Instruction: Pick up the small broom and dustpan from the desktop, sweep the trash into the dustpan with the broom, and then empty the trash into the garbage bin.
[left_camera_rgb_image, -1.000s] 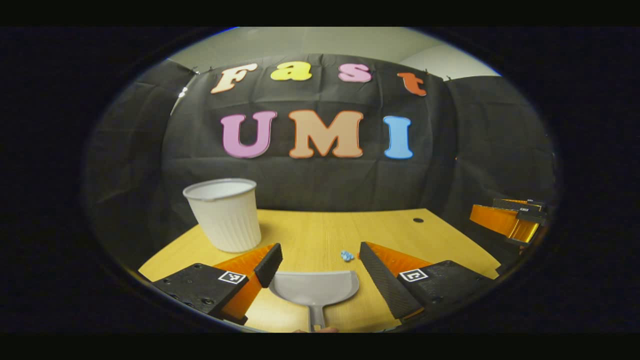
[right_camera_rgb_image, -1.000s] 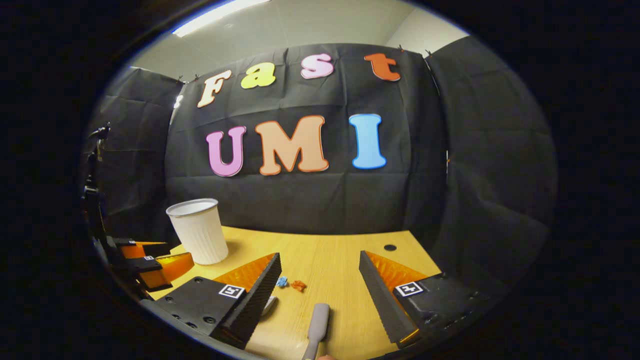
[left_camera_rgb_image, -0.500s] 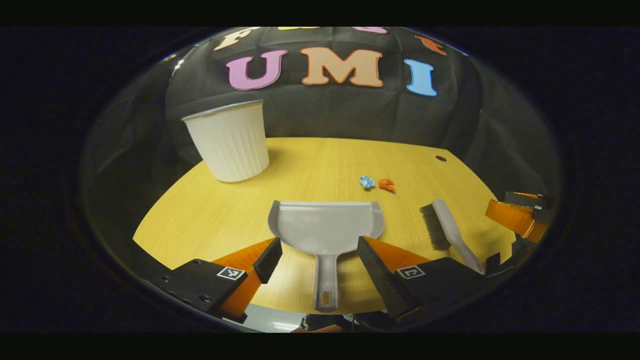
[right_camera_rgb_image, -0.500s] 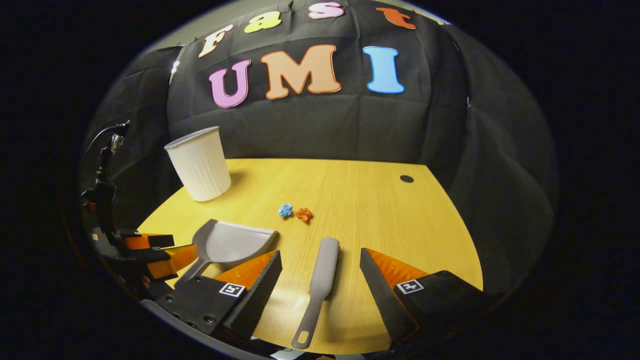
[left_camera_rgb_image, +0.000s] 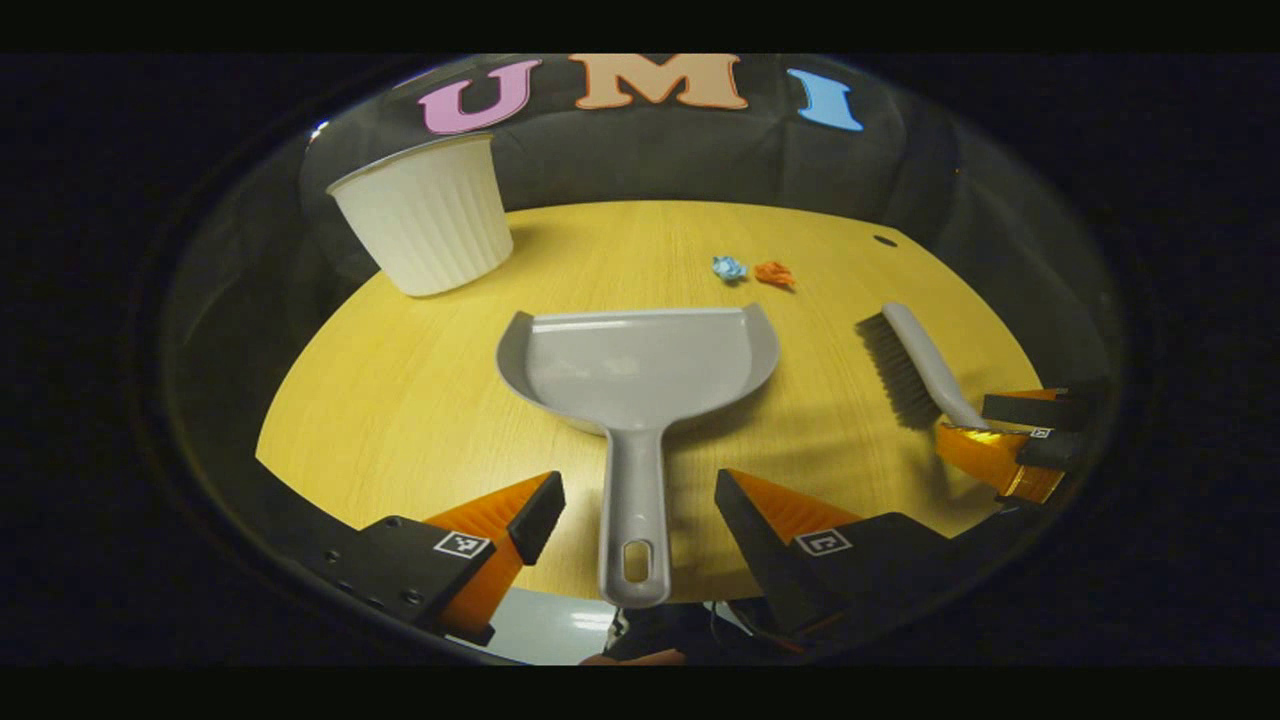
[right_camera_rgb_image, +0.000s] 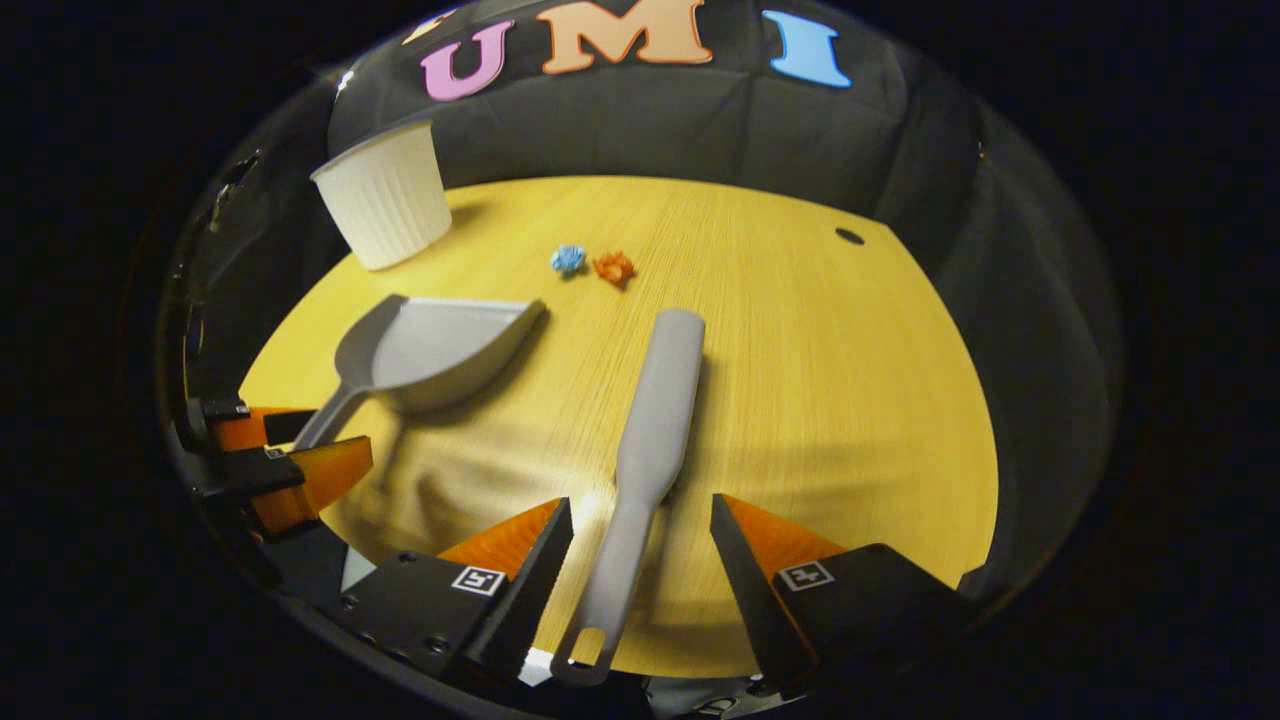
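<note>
The left gripper (left_camera_rgb_image: 640, 505) is hanging released, its 2 fingers straddling the dustpan (left_camera_rgb_image: 640, 365) handle without touching it, lined up for a pinch. The right gripper (right_camera_rgb_image: 640, 540) is likewise spread wide either side of the small broom (right_camera_rgb_image: 655, 420) handle, not pressing. Both tools are lying flat on the tabletop (left_camera_rgb_image: 400, 400), handles pointing at the near edge, which is probably why each gripper is approaching from that side. The 2 trash scraps (left_camera_rgb_image: 752, 270), 1 blue and 1 orange, are sitting just beyond the dustpan's mouth, well placed for sweeping. The garbage bin (left_camera_rgb_image: 425, 215) is standing upright at the far left corner
</note>
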